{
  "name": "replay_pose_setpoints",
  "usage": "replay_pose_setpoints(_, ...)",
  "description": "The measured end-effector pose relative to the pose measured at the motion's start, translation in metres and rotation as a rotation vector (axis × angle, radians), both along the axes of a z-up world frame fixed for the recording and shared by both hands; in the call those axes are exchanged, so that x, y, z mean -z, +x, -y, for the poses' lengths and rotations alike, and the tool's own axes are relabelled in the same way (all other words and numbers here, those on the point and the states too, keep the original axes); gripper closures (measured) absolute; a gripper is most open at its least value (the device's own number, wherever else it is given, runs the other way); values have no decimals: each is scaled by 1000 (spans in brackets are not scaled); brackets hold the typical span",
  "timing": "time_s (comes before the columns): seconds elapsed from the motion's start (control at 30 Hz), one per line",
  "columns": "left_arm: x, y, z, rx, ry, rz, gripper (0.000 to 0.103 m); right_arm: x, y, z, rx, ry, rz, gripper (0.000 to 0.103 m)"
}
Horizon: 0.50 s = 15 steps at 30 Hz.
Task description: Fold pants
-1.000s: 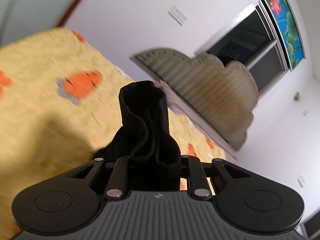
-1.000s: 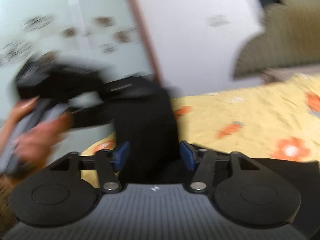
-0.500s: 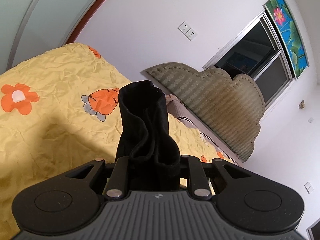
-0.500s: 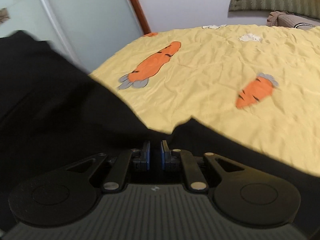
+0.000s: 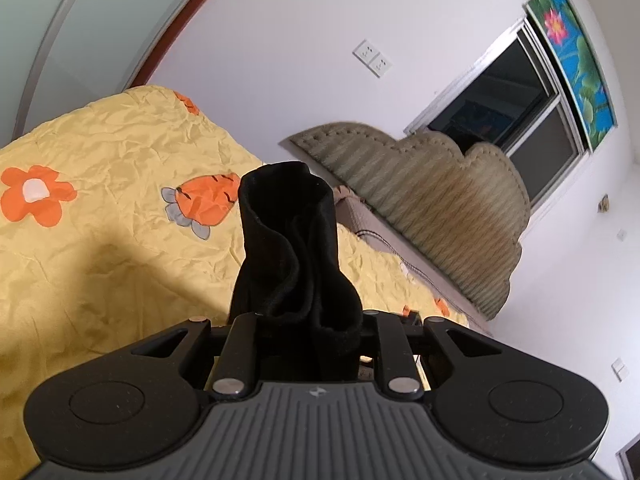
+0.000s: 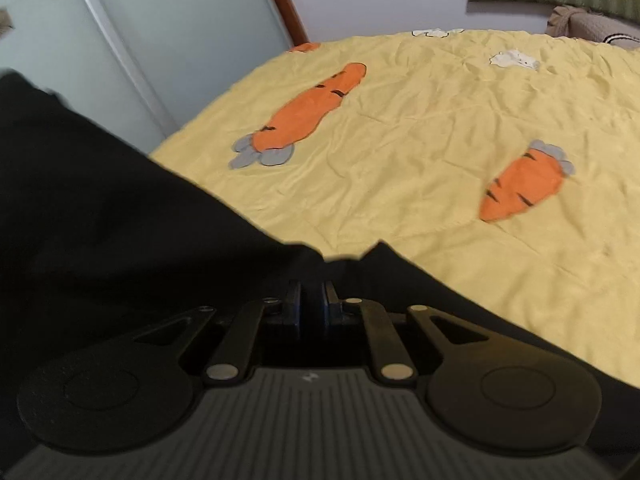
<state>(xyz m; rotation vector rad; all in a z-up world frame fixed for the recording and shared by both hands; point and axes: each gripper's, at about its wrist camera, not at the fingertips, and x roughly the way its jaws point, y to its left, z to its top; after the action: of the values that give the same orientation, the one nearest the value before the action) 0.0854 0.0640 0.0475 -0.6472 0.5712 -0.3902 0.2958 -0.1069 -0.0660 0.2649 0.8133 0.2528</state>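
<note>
Where the black pants (image 5: 294, 264) are pinched in the left tongs (image 5: 308, 320), a bunched roll of the fabric stands up above the fingers and hides them, so the tongs are plainly closed on the cloth, held up over the bed (image 5: 100, 184). In the right wrist view the same pants (image 6: 100, 216) spread as a wide dark sheet across the lower left, and the right tongs (image 6: 313, 304) have their blue-edged fingers (image 6: 294, 306) squeezed nearly together on an edge of that fabric (the cloth dips in a small notch just above the fingertips). Beyond the pants lies a creased yellow bedspread (image 6: 420, 128) printed with orange carrots (image 6: 308, 108) and, in the left view, an orange flower (image 5: 34, 194). At the far end of the bed stands a padded, scalloped olive headboard (image 5: 432, 204). Behind it are a white wall with a double socket plate (image 5: 372, 58), a dark window (image 5: 504, 100) with a bright flower picture (image 5: 576, 60) beside it, and frosted sliding doors (image 6: 120, 32) next to the bed.
</note>
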Motion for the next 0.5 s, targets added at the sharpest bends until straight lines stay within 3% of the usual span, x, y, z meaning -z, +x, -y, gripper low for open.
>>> replay_pose_setpoints(0.1,-6,-1,9,23,11,21,84,-2,-4,4,71,45,17,89)
replay_pose_setpoints(0.23,-13,-1,30,71,8,40,84,-26,-68,11,45,-22,149,89)
replay_pose_setpoints(0.37,-17,-3,63,139,19,55,84,-33,-125,21,50,53,205,89)
replay_pose_setpoints(0.5,-25,-7,103,214,47,65,84,-40,-154,22,57,65,271,89)
